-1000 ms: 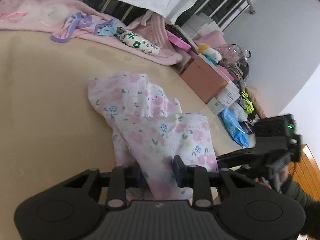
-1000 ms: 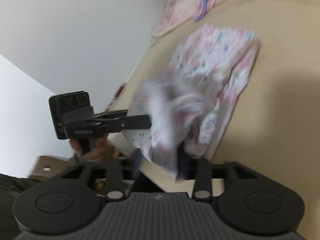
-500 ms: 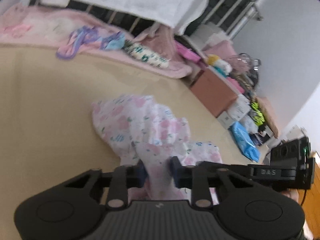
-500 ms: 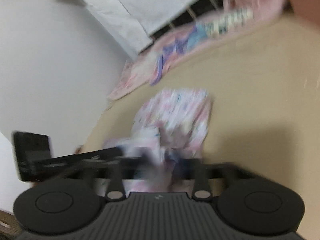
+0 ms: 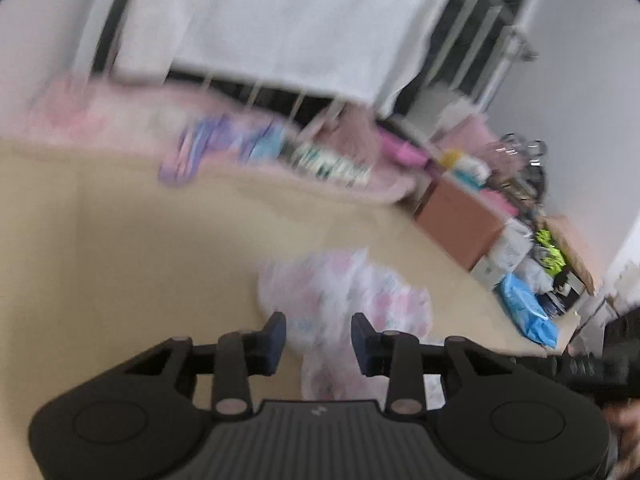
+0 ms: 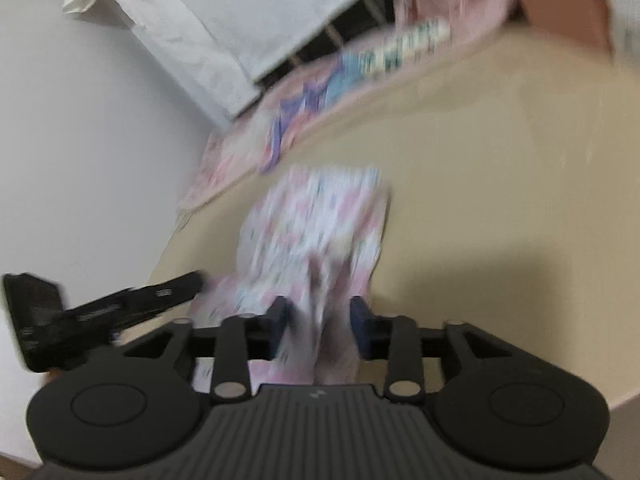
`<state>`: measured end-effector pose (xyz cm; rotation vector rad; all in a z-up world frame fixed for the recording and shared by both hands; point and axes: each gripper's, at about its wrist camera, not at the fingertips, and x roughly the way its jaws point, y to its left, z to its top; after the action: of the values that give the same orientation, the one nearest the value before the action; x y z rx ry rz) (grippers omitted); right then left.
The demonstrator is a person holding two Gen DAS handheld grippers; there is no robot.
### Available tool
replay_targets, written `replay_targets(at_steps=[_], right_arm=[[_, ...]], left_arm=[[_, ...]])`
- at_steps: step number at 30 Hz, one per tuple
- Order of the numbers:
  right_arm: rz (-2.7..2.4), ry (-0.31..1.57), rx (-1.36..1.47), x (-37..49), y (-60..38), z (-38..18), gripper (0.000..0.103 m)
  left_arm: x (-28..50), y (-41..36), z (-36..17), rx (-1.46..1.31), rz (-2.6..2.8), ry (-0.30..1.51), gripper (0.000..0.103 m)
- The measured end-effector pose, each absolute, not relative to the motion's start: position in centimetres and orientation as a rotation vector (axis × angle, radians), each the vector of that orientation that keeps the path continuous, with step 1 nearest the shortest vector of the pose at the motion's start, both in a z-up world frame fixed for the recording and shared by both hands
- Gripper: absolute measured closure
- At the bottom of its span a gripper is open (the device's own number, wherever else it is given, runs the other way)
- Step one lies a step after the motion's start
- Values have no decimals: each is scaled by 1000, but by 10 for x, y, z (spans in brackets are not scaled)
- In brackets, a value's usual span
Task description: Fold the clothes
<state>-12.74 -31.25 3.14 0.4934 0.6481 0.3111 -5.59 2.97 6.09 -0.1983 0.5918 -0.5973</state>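
Observation:
A white garment with pink and blue flowers (image 5: 344, 284) lies bunched on the beige bed (image 5: 140, 240). My left gripper (image 5: 318, 338) hovers over its near end. Its jaws are opening, a strip of cloth runs between them, and the pads do not clamp it. In the right wrist view the same garment (image 6: 320, 216) stretches away from my right gripper (image 6: 320, 322). Those jaws are opening too, with a fold of cloth loose between them. Each gripper shows in the other's view: the right gripper (image 5: 592, 364) at the lower right, the left gripper (image 6: 120, 304) at the lower left. Both views are blurred.
A pink blanket with several small clothes (image 5: 224, 148) lies along the bed's far edge, under a hanging white sheet (image 5: 300, 20). Beside the bed stand a brown box (image 5: 460, 216), a blue bag (image 5: 528, 308) and other clutter. A white wall (image 6: 100, 140) borders the bed's other side.
Both pairs of jaws narrowed on the cloth half a second ago and now stand wider apart. Both views have swung upward, and the garment is more bunched than before.

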Motion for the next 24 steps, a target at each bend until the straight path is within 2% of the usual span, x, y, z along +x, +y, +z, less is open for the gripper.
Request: replay_targets(at_steps=[1, 2, 4, 5, 6, 7, 8, 13, 15, 16, 17, 18, 22, 24], right_arm=[[299, 622, 483, -124, -312, 35, 45], [290, 599, 479, -119, -310, 38, 43], [326, 622, 511, -101, -303, 33, 47], [340, 649, 531, -91, -299, 28, 68], [356, 676, 554, -85, -296, 22, 84], [350, 689, 548, -87, -295, 19, 94], [341, 699, 536, -90, -293, 16, 96], [305, 720, 480, -101, -283, 3, 96], [287, 701, 443, -103, -281, 7, 92], [278, 692, 423, -104, -280, 10, 87], [260, 667, 391, -108, -279, 16, 80], [237, 619, 339, -113, -276, 26, 79], [263, 442, 207, -137, -265, 56, 79], [292, 472, 197, -132, -253, 49, 79]], left_arm=[[-62, 23, 66, -167, -597, 559, 70], [-68, 14, 69, -134, -591, 533, 70], [-74, -4, 67, -81, -589, 507, 70], [-75, -13, 62, -54, -588, 507, 70], [-75, -21, 53, -21, -581, 518, 70], [-75, -28, 45, 10, -572, 534, 71], [-74, -30, 37, 30, -562, 559, 75], [-72, -30, 10, 28, -541, 654, 75], [-72, -28, 11, 32, -535, 653, 74], [-72, -26, 14, 29, -529, 648, 74], [-74, -23, 18, 21, -522, 631, 75], [-75, -18, 24, 8, -516, 604, 76], [-85, -5, 49, -45, -479, 474, 77], [-92, -11, 56, -45, -485, 424, 77]])
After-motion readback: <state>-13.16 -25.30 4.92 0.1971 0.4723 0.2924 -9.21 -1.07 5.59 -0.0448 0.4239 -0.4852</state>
